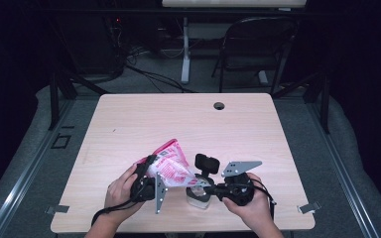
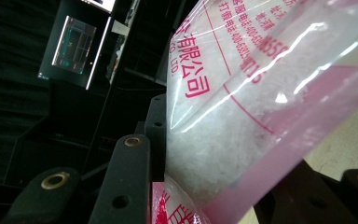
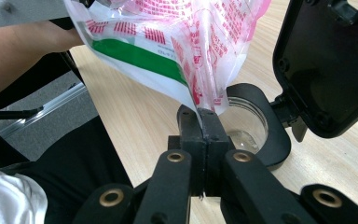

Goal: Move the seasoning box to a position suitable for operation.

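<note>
Our right hand-held gripper (image 3: 204, 122) pinches the bag (image 3: 177, 42) corner directly above the jar (image 3: 246, 125); our left hand-held gripper (image 1: 146, 179) clamps the bag's upper body, tilting it down toward the jar.

clear pink-printed bag (image 1: 171, 166) of white granules, tilted above open jar (image 1: 198, 197)

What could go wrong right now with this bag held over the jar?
1. The right gripper pinches just the bag's bottom corner; the thin film might slip or tear.
2. The jar sits under that corner with nothing holding it, so a nudge could tip it.
3. The left gripper clamps the full body of the bag; white grains may spill onto the table.
</note>
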Demonstrator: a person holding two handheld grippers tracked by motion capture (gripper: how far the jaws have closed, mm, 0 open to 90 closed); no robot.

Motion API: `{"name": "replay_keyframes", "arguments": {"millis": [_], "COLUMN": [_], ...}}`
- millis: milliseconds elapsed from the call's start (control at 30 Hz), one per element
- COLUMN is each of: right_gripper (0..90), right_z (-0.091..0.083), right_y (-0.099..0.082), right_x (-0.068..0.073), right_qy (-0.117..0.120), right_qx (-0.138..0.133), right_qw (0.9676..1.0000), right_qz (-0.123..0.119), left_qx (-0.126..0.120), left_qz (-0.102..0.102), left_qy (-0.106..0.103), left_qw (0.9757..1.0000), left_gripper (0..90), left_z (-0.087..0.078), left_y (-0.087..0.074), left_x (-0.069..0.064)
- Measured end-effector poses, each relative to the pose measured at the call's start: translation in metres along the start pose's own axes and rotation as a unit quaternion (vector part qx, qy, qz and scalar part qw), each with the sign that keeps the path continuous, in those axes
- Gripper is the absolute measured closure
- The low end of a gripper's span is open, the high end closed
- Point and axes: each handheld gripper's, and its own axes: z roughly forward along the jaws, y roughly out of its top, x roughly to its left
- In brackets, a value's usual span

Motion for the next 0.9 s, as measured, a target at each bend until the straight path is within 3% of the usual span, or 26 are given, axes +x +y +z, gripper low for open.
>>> {"name": "replay_keyframes", "arguments": {"millis": [900], "right_gripper": [90.0], "right_z": [0.0009], "right_y": [-0.0021], "right_x": [-0.0013], "right_qy": [0.0], "right_qx": [0.002], "right_qw": [1.0], "right_qz": [0.006], "left_qx": [-0.001], "left_qz": [0.014], "left_qy": [0.013], "left_qw": [0.9998], "left_gripper": [68.7], "left_z": [-0.0038], "left_y": [0.0045], "left_x": [0.0025]}}
